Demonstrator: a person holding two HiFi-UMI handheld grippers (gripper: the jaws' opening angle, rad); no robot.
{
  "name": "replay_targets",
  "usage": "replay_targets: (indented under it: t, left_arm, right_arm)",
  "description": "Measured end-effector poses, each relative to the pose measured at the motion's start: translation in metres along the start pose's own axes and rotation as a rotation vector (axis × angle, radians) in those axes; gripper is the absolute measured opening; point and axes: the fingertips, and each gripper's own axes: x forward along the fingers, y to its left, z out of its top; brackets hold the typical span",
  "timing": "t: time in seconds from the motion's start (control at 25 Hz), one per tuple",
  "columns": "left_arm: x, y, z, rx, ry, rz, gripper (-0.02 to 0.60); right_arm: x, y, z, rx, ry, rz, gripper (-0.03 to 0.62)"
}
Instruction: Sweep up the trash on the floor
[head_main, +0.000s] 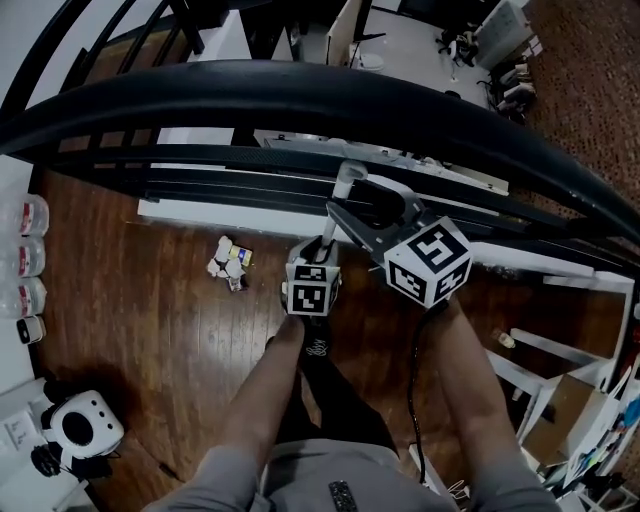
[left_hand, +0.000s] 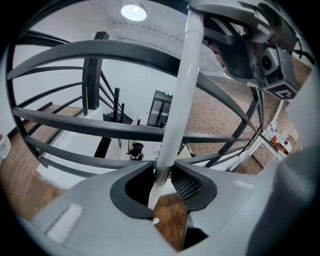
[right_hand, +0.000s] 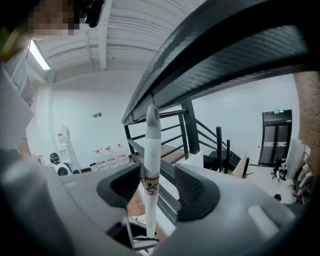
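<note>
Lining up the broom; sweep not started, by my read. Left tongs (left_hand: 161, 176) were clenched on the white handle (left_hand: 181, 100). Right tongs (right_hand: 155, 182) stood released higher up what looked like the same handle, pads not pressing it. Trash (head_main: 228, 263) sat in a small clump on the wood floor (head_main: 150, 330), at 10 o'clock from the left tongs, just beside the white ledge (head_main: 200, 212). Broom head not in view. Next: clamp right, swing the head to 10 o'clock, pull the clump off the ledge. Black railing (head_main: 300, 100) at 12 o'clock, water bottles (head_main: 28, 250) at 9 o'clock.
</note>
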Motion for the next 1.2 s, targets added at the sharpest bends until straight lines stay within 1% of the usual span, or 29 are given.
replay_targets:
  t: [0.04, 0.08, 0.24, 0.36, 0.52, 0.68, 0.8, 0.84, 0.92, 1.0, 1.2]
  left_arm:
    - [0.002, 0.001, 0.002, 0.003, 0.004, 0.000, 0.110]
    - [0.004, 0.002, 0.003, 0.007, 0.006, 0.001, 0.109]
    - [0.017, 0.005, 0.010, 0.008, 0.015, 0.027, 0.110]
    - [0.031, 0.010, 0.015, 0.004, 0.024, 0.042, 0.109]
    - [0.040, 0.012, 0.023, 0.015, 0.037, 0.051, 0.107]
    - [0.043, 0.012, 0.023, 0.019, 0.029, 0.060, 0.109]
    - [0.043, 0.007, 0.022, 0.013, 0.019, 0.048, 0.112]
    - [0.042, 0.006, 0.023, 0.015, 0.017, 0.039, 0.122]
    - [0.041, 0.003, 0.024, 0.023, 0.014, 0.020, 0.177]
    - [0.039, 0.003, 0.025, 0.030, 0.015, 0.013, 0.198]
    - [0.023, 0.012, 0.024, 0.022, 0.007, 0.020, 0.215]
  right_arm:
    - [-0.003, -0.003, 0.001, 0.002, -0.010, -0.010, 0.232]
    - [-0.006, -0.006, 0.001, 0.008, -0.019, -0.023, 0.238]
    - [-0.035, -0.020, -0.003, 0.065, -0.056, -0.111, 0.238]
    - [-0.059, -0.020, -0.012, 0.122, -0.083, -0.166, 0.238]
    - [-0.085, -0.012, -0.022, 0.164, -0.101, -0.192, 0.227]
    - [-0.102, -0.009, -0.030, 0.193, -0.104, -0.218, 0.221]
    - [-0.110, -0.008, -0.037, 0.204, -0.098, -0.231, 0.216]
    - [-0.110, -0.007, -0.038, 0.206, -0.096, -0.234, 0.212]
    - [-0.111, -0.006, -0.039, 0.212, -0.093, -0.239, 0.210]
    - [-0.110, -0.005, -0.040, 0.220, -0.092, -0.245, 0.209]
    - [-0.108, 0.005, -0.039, 0.229, -0.095, -0.244, 0.207]
